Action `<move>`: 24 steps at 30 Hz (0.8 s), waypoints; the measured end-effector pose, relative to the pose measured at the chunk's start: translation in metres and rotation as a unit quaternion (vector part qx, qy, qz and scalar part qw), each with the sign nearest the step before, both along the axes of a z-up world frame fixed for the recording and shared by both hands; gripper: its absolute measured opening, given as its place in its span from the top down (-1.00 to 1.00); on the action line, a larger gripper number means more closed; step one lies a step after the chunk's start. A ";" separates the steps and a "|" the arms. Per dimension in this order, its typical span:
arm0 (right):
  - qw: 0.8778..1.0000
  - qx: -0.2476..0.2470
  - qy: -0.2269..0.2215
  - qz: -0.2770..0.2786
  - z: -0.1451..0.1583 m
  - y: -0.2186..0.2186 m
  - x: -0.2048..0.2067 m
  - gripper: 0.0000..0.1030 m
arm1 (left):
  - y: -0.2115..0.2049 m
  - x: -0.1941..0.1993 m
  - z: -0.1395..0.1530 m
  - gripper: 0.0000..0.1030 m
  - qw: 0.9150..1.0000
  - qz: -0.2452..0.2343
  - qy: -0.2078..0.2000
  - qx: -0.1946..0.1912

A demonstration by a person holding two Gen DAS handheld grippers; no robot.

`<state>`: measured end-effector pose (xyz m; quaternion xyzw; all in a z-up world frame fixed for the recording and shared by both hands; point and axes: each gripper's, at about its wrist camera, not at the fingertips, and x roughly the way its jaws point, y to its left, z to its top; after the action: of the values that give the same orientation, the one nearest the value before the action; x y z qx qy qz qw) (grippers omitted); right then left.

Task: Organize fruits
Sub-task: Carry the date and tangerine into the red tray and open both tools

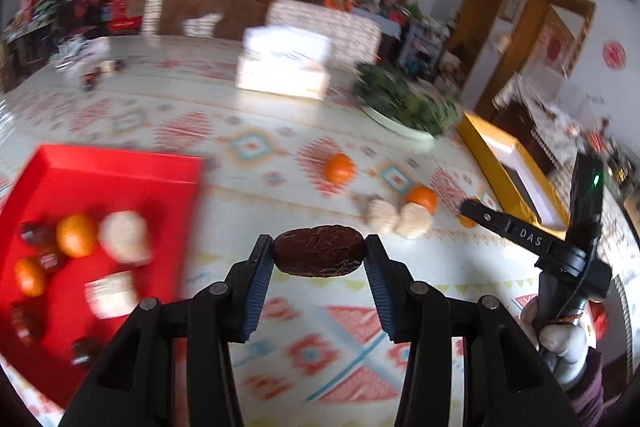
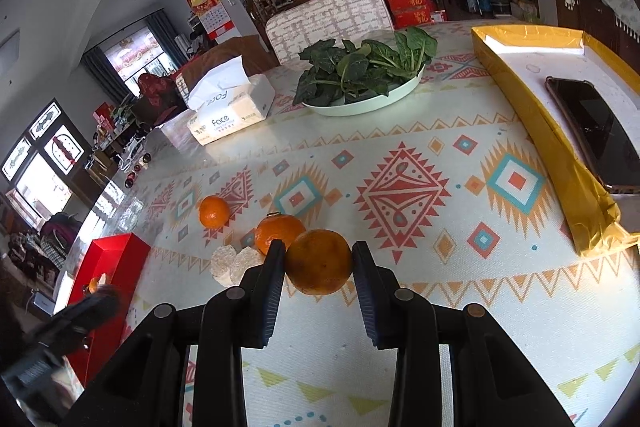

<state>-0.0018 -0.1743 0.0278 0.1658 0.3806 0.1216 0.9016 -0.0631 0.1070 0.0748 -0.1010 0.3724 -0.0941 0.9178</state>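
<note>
Evidently both tongs carry fruit bound for the red tray (image 1: 120,167) at nine o'clock. Left tongs (image 1: 318,253) pinch a date (image 1: 318,251) endwise; right tongs (image 2: 319,261) clamp an orange (image 2: 319,261).

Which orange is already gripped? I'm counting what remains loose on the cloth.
The orange clamped between the right gripper pads. The other two, one just behind it and one farther left, sit free on the tablecloth.
</note>
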 end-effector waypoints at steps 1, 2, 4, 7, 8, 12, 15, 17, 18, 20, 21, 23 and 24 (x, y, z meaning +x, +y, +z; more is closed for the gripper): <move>1.000 -0.002 -0.002 -0.001 0.000 0.001 -0.001 0.27 | 0.016 -0.009 0.005 0.12 1.000 0.015 -0.006 -0.003; 1.000 -0.005 -0.004 -0.002 0.001 0.001 -0.002 0.27 | 0.026 -0.015 0.008 0.12 1.000 0.025 -0.009 -0.004; 1.000 -0.010 -0.007 -0.006 0.003 0.003 -0.003 0.27 | 0.050 -0.027 0.013 0.12 0.999 0.048 -0.015 -0.002; 1.000 -0.022 -0.012 -0.015 0.010 0.009 -0.007 0.27 | 0.087 -0.044 0.018 0.12 0.996 0.084 -0.019 -0.002; 1.000 -0.022 -0.015 -0.015 0.013 0.011 -0.010 0.27 | 0.097 -0.047 0.018 0.12 0.995 0.093 -0.020 -0.001; 0.999 -0.016 -0.028 -0.004 0.036 0.029 -0.029 0.27 | 0.131 -0.059 0.016 0.12 0.992 0.124 -0.020 -0.012; 0.999 -0.023 -0.041 0.019 0.056 0.051 -0.038 0.27 | 0.150 -0.065 0.009 0.12 0.990 0.139 -0.015 -0.025; 0.998 -0.024 -0.048 0.033 0.067 0.067 -0.040 0.27 | 0.159 -0.067 0.004 0.12 0.989 0.146 -0.013 -0.029; 0.998 -0.021 -0.050 0.043 0.073 0.077 -0.041 0.27 | 0.164 -0.068 0.000 0.12 0.988 0.150 -0.009 -0.030; 0.997 -0.014 -0.049 0.064 0.079 0.096 -0.041 0.27 | 0.170 -0.068 -0.008 0.12 0.988 0.154 -0.001 -0.031; 0.996 -0.006 -0.045 0.079 0.081 0.109 -0.041 0.27 | 0.173 -0.069 -0.012 0.12 0.987 0.156 0.004 -0.031; 0.994 0.004 -0.036 0.105 0.079 0.131 -0.042 0.27 | 0.178 -0.068 -0.020 0.12 0.987 0.156 0.015 -0.031; 0.992 0.006 -0.032 0.119 0.078 0.144 -0.044 0.27 | 0.179 -0.068 -0.024 0.12 0.987 0.154 0.018 -0.031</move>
<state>-0.0455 -0.0305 0.1054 0.1207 0.3675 0.2359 0.8915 -0.1312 0.2861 0.0512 -0.1870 0.3657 0.0392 0.9109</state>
